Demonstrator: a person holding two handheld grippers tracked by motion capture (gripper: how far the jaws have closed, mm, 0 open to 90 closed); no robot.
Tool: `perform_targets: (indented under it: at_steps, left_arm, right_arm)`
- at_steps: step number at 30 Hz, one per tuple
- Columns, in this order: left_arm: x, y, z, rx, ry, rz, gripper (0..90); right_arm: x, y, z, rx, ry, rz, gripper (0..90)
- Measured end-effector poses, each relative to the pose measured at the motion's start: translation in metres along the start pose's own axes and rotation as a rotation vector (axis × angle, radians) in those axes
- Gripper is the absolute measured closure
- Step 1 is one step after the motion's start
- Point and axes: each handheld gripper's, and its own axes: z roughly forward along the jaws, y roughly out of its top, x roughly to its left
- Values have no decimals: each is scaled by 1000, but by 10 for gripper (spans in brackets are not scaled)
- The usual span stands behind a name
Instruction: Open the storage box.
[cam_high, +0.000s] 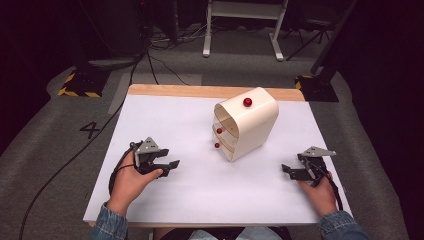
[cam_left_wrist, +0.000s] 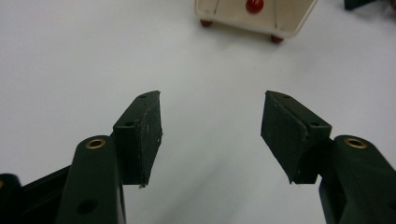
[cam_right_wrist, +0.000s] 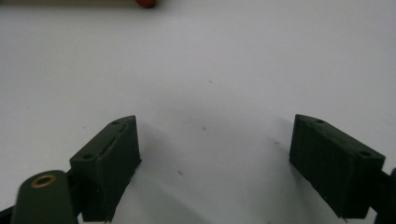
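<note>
Both the left gripper (cam_high: 169, 167) and the right gripper (cam_high: 288, 171) rested wide open and empty on the white table (cam_high: 165, 125), near left and near right. Nothing looked begun; a next move would likely mean reaching to the cream drawer cabinet (cam_high: 246, 129) and its red knobs (cam_high: 219, 130).

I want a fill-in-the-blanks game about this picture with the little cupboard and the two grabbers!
1. The knobs on the cream cabinet are coloured ____.
2. The cabinet stands on a ____ table.
3. The left gripper and the right gripper both have their fingers ____, holding nothing.
4. Seen from the high view, the cabinet stands ____ the two grippers.

Missing words: red; white; open; between
</note>
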Motion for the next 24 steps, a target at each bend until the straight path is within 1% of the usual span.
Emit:
perform_targets:
  at_steps: [3, 5, 7, 10, 11, 12, 13, 16, 19, 24]
  left_arm:
    - [-3, 4, -5, -64, 1, 19, 391]
    - [-4, 5, -7, -95, -1, 27, 392]
    - [-6, 7, -7, -123, 5, 48, 390]
    - [-8, 9, -6, -138, 14, 77, 388]
    - [-9, 10, -6, -154, 17, 79, 388]
    - [-9, 10, -6, -154, 17, 79, 388]
    - [-10, 11, -5, -170, 15, 83, 388]
    - [-13, 11, -1, -193, 9, 81, 388]
    - [-15, 12, 5, -205, 2, 87, 389]
    - [-17, 16, 12, -207, -2, 101, 389]
  right_arm:
    - [0, 0, 0, 0, 0, 0, 163]
    - [0, 0, 0, 0, 0, 0, 163]
    - [0, 0, 0, 0, 0, 0, 163]
    - [0, 0, 0, 0, 0, 0, 163]
    - [0, 0, 0, -1, 0, 0, 163]
    - [0, 0, 0, -1, 0, 0, 163]
    - [0, 0, 0, -1, 0, 0, 163]
    - [0, 0, 0, -1, 0, -1, 164]
    - [0, 0, 0, -1, 0, -1, 164]
    - [0, 0, 0, -2, -2, -1, 165]
